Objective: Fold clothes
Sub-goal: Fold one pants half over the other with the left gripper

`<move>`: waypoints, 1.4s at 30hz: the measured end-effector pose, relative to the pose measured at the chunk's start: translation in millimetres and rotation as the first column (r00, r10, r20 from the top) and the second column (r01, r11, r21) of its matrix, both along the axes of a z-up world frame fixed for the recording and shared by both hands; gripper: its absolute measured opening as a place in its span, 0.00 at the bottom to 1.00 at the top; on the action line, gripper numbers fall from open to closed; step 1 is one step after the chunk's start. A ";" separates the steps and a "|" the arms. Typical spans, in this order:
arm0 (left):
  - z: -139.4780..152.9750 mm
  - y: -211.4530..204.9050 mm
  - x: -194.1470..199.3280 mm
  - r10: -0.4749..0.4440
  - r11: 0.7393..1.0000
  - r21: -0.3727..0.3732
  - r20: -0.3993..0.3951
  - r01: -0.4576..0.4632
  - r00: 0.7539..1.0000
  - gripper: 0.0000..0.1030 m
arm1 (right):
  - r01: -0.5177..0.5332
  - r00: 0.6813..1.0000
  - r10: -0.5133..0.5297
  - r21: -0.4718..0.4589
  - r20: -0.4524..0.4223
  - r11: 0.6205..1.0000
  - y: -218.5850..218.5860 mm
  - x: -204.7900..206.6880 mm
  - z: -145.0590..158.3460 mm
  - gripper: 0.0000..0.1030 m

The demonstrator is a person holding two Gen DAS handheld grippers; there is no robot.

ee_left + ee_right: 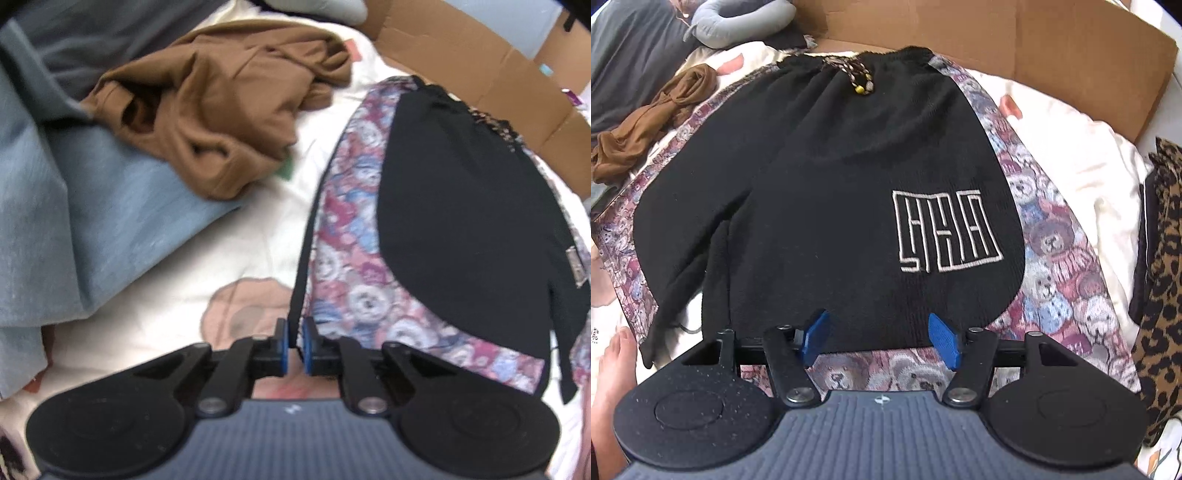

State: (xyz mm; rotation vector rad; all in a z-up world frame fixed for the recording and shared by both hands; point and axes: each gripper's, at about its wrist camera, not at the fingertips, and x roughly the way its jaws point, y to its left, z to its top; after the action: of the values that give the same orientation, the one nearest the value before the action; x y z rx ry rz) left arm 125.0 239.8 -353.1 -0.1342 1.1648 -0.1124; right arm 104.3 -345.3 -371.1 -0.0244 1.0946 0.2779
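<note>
Black knit shorts point(831, 184) with a white logo point(945, 229) and a beaded drawstring point(860, 79) lie flat on a bear-print cloth point(1052, 258). My right gripper point(881, 339) hovers open just over the shorts' near hem, nothing between its blue pads. In the left wrist view the shorts point(461, 203) and the bear-print cloth point(351, 240) lie to the right. My left gripper point(294, 343) is shut on the dark trimmed edge of the bear-print cloth, which runs up from between the pads.
A crumpled brown garment point(221, 110) and a blue cloth point(92, 221) lie left of the shorts on the white bedding point(258, 240). Cardboard point(997, 40) stands behind. A leopard-print cloth point(1160, 277) lies at the right. A person's bare foot point(613, 369) shows at lower left.
</note>
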 end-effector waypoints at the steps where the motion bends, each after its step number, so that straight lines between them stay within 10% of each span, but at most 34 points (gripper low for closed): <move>1: 4.0 -3.8 1.0 -0.003 1.000 -0.003 -0.003 0.003 1.000 0.08 | -0.006 1.000 0.006 0.004 0.004 1.000 0.6 0.8 1.2 0.65; 15: 50.6 -68.6 30.0 -0.075 0.991 -0.111 -0.009 0.073 0.997 0.07 | -0.044 0.997 0.037 0.094 0.070 0.995 7.3 11.4 10.7 0.66; 42: 42.4 -254.7 108.9 -0.161 0.909 -0.390 -0.007 0.146 0.987 0.06 | -0.097 0.989 0.068 0.227 0.133 0.969 14.9 17.5 23.2 0.65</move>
State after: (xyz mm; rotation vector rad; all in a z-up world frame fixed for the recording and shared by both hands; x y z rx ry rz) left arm 233.9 -14.9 -310.8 -0.3974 1.1805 -0.4846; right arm 121.8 -330.4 -347.9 0.1210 0.9323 0.4731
